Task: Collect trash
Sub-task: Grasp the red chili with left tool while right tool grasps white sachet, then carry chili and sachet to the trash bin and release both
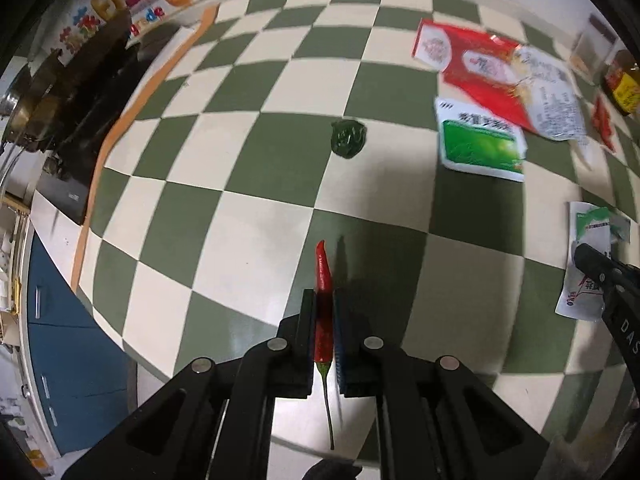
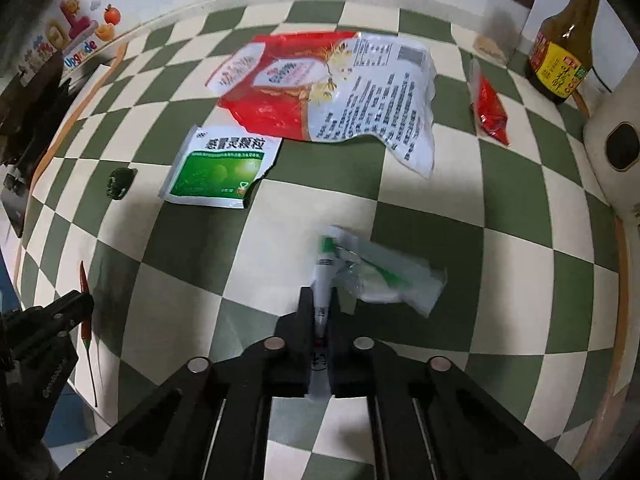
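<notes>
My left gripper (image 1: 323, 300) is shut on a red chili pepper (image 1: 322, 280), held above the green and cream checkered tablecloth (image 1: 248, 168) with its green stem hanging toward the camera. My right gripper (image 2: 320, 300) is shut on a crumpled clear plastic wrapper with green print (image 2: 380, 276), which also shows at the right edge of the left wrist view (image 1: 588, 264). Further back lie a green medicine sachet (image 2: 220, 168), a large red and white food bag (image 2: 332, 88), a small red packet (image 2: 490, 108) and a dark green crumpled scrap (image 2: 118, 182). The left gripper (image 2: 80, 300) with the chili (image 2: 85, 304) appears at the left of the right wrist view.
A dark sauce bottle (image 2: 564, 48) and a clear container (image 2: 504, 20) stand at the back right by the wall. A cream-coloured appliance (image 2: 616, 152) sits at the right edge. Dark kitchen gear (image 1: 80, 92) stands on the left beside the table edge, with blue cabinets (image 1: 68, 344) below.
</notes>
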Demonstrator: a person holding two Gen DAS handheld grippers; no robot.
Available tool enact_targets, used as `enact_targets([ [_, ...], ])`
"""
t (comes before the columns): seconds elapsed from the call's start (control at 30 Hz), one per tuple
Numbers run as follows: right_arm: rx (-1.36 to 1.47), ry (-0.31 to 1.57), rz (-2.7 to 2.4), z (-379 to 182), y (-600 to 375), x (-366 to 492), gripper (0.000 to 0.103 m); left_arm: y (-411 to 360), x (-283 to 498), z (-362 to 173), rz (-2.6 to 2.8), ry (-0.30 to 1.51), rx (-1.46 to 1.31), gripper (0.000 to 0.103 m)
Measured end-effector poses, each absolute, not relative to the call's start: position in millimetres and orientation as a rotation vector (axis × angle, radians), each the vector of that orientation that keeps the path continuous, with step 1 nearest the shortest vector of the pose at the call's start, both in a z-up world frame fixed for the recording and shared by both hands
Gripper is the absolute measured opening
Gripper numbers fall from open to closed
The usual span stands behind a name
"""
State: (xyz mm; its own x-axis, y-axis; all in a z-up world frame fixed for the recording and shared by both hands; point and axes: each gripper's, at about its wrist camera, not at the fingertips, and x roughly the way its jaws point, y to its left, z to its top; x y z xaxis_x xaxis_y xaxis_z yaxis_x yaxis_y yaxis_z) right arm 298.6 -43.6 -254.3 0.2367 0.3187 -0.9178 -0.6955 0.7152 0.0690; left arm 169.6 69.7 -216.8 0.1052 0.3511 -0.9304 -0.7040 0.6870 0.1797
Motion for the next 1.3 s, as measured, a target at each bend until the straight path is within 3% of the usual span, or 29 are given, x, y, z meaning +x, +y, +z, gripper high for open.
enact_targets([
  [0.23, -0.311, 1.031, 0.747, -195, -88, 244, 0.004, 8, 113, -152, 0.736, 1.08, -0.286, 0.005],
  [0.53, -0.198, 0.882, 0.725, -133, -152, 101, 0.004, -14, 20, -135, 0.663, 0.915, -0.179, 0.005],
  [0.7, -0.175, 0.902, 0.704, -136, -181, 32, 0.004, -29, -30, -140, 0.62, 0.916, -0.191, 0.005],
  [1.0, -0.213, 1.078, 0.681, -226, -210, -14, 0.004, -46, -59, -233, 0.59, 1.09, -0.251, 0.005],
  [1.3, -0.232, 1.295, 0.657, -429, -211, 6, 0.004, -32, -45, -427, 0.604, 1.302, -0.351, 0.005],
])
